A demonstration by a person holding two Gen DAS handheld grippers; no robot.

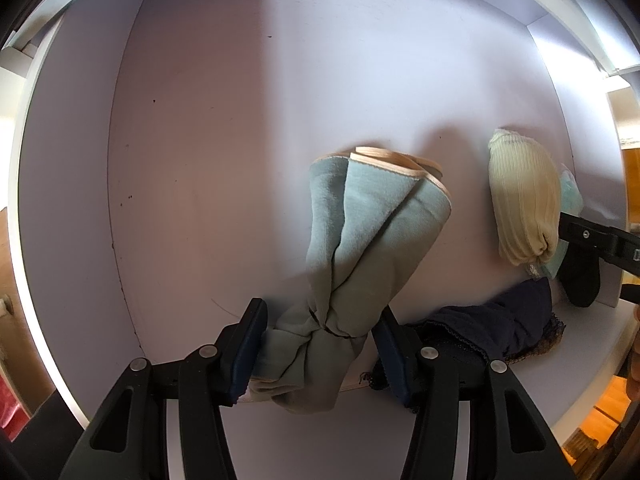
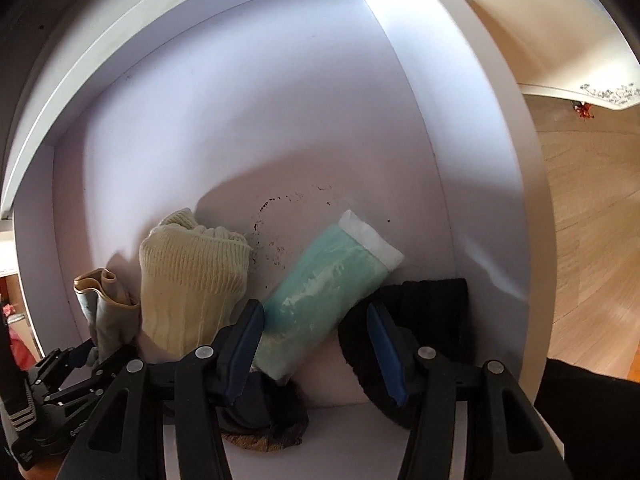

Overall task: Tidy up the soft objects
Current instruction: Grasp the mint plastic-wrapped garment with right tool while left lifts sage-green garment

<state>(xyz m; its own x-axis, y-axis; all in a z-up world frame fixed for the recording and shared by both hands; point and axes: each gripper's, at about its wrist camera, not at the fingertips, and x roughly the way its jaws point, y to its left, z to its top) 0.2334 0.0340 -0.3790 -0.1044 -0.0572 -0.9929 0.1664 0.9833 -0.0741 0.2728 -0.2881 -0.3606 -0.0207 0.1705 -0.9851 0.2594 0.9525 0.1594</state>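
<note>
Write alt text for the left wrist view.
The left gripper grips a bunched grey-green cloth inside a white drawer. A cream sock and dark fabric lie to its right.

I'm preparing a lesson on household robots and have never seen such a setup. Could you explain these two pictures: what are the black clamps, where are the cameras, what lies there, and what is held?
There is no robot here. A person holds a black two-finger gripper in each hand, and a wide-angle camera on each looks along its fingers. One picture comes from the left gripper, the other from the right gripper. Both look down into a white compartment. The left gripper is clamped on a grey-green folded cloth with peach trim. The right one stands open around a mint-green soft pack with a white end, not yet gripping it. Nearby lie a cream ribbed knitted roll, a black cloth and a dark navy lace-edged garment.
</note>
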